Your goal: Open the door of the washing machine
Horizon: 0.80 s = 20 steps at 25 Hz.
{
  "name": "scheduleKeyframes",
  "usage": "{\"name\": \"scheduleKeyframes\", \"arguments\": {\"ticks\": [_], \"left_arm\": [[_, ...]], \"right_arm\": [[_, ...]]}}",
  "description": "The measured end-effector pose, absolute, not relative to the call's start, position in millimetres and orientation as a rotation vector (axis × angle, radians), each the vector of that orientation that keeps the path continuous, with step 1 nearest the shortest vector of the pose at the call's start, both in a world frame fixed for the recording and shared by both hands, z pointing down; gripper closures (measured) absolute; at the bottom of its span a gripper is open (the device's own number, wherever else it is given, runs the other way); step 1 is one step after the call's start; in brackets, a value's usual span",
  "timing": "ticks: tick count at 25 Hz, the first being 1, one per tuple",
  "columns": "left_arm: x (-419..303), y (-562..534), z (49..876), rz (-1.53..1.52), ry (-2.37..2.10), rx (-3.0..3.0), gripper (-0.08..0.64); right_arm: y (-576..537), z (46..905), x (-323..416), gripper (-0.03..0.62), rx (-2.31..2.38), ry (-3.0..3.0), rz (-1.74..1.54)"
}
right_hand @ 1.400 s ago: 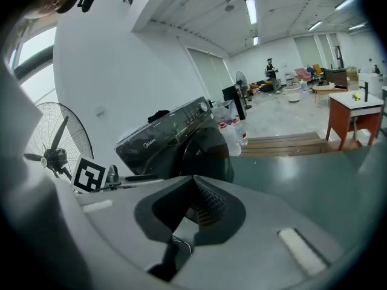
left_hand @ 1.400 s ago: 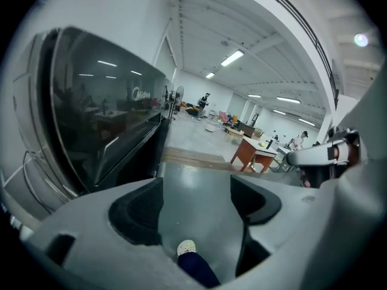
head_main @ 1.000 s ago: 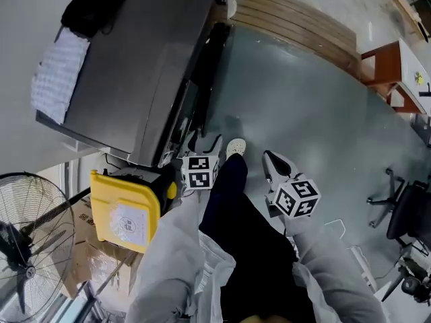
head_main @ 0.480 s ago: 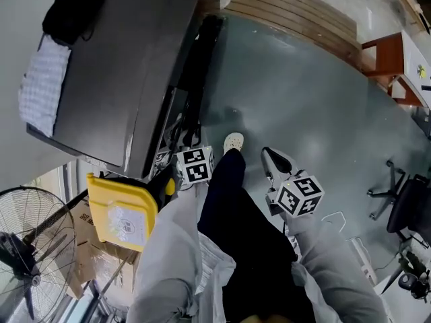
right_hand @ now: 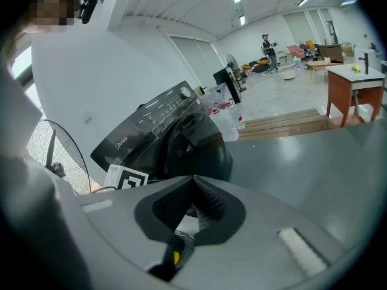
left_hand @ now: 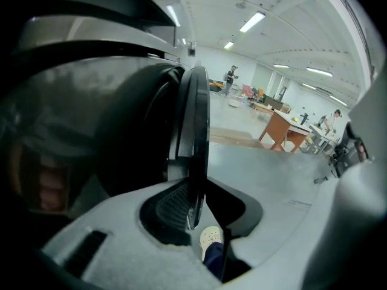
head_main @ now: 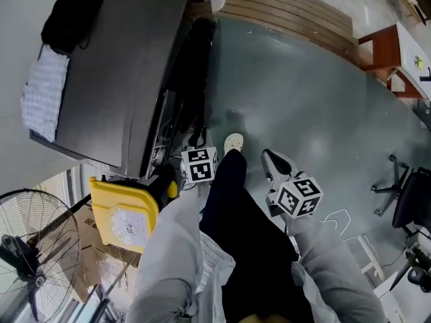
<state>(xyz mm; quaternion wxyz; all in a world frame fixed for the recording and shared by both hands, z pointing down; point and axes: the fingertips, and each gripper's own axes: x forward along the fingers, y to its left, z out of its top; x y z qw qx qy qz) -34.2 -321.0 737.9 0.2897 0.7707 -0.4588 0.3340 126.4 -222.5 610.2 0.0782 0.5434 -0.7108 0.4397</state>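
The dark grey washing machine (head_main: 114, 66) stands at the left of the head view, its round door (head_main: 194, 79) slightly ajar along the front. My left gripper (head_main: 195, 143) is at the door's lower edge. In the left gripper view the black door rim (left_hand: 195, 119) runs straight down between the jaws of the left gripper (left_hand: 192, 207), whose pads clamp it. My right gripper (head_main: 269, 159) hangs over the floor to the right of the person's leg, apart from the machine. In the right gripper view the right gripper (right_hand: 193, 183) has its pads together with nothing in them, and the door (right_hand: 196, 147) lies ahead.
A yellow bin (head_main: 124, 217) and a standing fan (head_main: 27, 247) are beside the machine at lower left. A black cloth (head_main: 67, 15) and a white towel (head_main: 44, 86) lie on its top. The person's shoe (head_main: 233, 141) is by the door. A wooden platform (head_main: 289, 9) and a table (head_main: 387, 52) stand farther off.
The left gripper's fingers were spread beside the door a second ago; now they are closed on its rim and sit slightly lower. The right gripper has stayed put.
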Motion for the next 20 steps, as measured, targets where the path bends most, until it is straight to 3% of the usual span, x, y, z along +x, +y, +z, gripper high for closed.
{"name": "scheduleKeyframes", "arguments": {"ticks": [20], "left_arm": [[147.7,-283.3,740.3,0.831,-0.796,2.092,0.451]], "right_arm": [[-222.3,606.4,235.2,0.584,1.965,-1.891,1.371]]}}
